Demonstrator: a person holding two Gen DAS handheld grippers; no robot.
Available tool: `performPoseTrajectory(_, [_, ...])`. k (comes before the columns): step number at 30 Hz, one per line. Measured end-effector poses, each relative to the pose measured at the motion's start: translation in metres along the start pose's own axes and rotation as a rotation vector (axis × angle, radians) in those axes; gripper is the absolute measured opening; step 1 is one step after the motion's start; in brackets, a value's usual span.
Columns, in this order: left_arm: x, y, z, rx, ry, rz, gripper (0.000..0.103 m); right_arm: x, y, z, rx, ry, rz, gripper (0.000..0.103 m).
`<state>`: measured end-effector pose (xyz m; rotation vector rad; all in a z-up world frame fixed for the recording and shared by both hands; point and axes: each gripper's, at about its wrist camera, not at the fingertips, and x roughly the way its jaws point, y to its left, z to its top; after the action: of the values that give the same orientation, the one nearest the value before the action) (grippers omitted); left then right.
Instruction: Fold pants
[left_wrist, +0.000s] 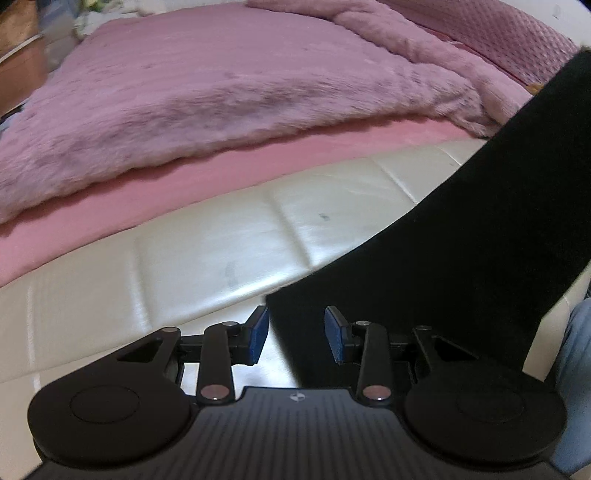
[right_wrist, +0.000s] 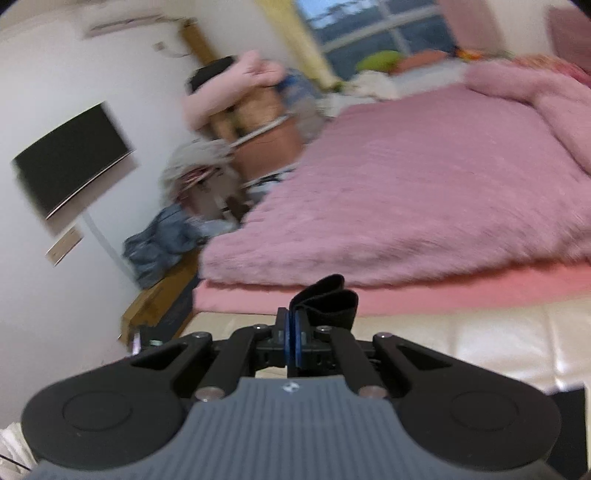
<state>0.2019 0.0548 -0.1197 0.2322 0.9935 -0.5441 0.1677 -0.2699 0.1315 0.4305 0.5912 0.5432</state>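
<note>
The black pants (left_wrist: 491, 236) hang stretched in the air on the right of the left wrist view, running from the upper right down to a lower corner between my fingers. My left gripper (left_wrist: 295, 334) is open, its blue pads (left_wrist: 258, 334) on either side of that lower corner, not closed on it. In the right wrist view my right gripper (right_wrist: 294, 332) is shut on a bunched fold of the black pants (right_wrist: 328, 299), which sticks up past the fingertips.
A bed with a fluffy pink blanket (left_wrist: 207, 96) over a pink sheet (left_wrist: 221, 173) and a cream padded frame (left_wrist: 207, 254) lies ahead. A wall screen (right_wrist: 72, 158), clothes piles (right_wrist: 162, 243) and wooden furniture (right_wrist: 159, 302) stand at the left of the bed.
</note>
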Motion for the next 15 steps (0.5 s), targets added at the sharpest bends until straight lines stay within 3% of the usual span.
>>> performPoseTrajectory(10, [0.061, -0.030, -0.005, -0.084, 0.029, -0.007, 0.033, -0.022, -0.212, -0.073, 0.330, 0.031, -0.276, 0.000])
performPoseTrajectory(15, [0.080, -0.042, -0.007, -0.063, 0.029, 0.060, 0.027, -0.009, -0.265, -0.105, 0.400, 0.057, -0.345, 0.000])
